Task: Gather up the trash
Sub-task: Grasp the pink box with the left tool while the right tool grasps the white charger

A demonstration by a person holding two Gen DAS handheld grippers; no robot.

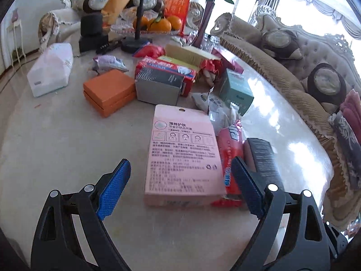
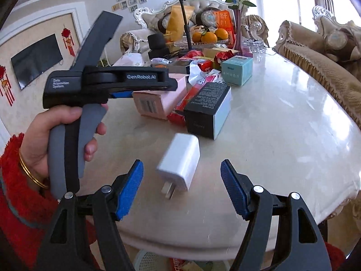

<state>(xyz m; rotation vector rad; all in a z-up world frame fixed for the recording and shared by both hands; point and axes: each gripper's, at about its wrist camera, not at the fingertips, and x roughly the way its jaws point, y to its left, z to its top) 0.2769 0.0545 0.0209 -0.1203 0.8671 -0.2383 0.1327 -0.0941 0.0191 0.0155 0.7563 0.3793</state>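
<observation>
My left gripper (image 1: 180,176) is open around the near end of a pink flat box (image 1: 182,153) that lies on the marble table (image 1: 67,149). A red wrapper (image 1: 230,155) and a black box (image 1: 261,155) lie just right of it. My right gripper (image 2: 181,177) is open above the table's near edge, with a white charger plug (image 2: 180,163) lying between its fingers. In the right wrist view the left gripper's body (image 2: 108,81) hovers over the pink box (image 2: 158,100), next to the red wrapper (image 2: 187,99) and the black box (image 2: 207,106).
Farther back lie an orange box (image 1: 108,91), a grey box (image 1: 158,88), a teal box (image 1: 237,90), a white bag (image 1: 52,70), crumpled wrappers (image 1: 212,103), a fruit plate (image 1: 158,23) and a vase (image 1: 205,20). Sofas (image 1: 293,67) border the table. A basket (image 2: 146,260) stands below the near edge.
</observation>
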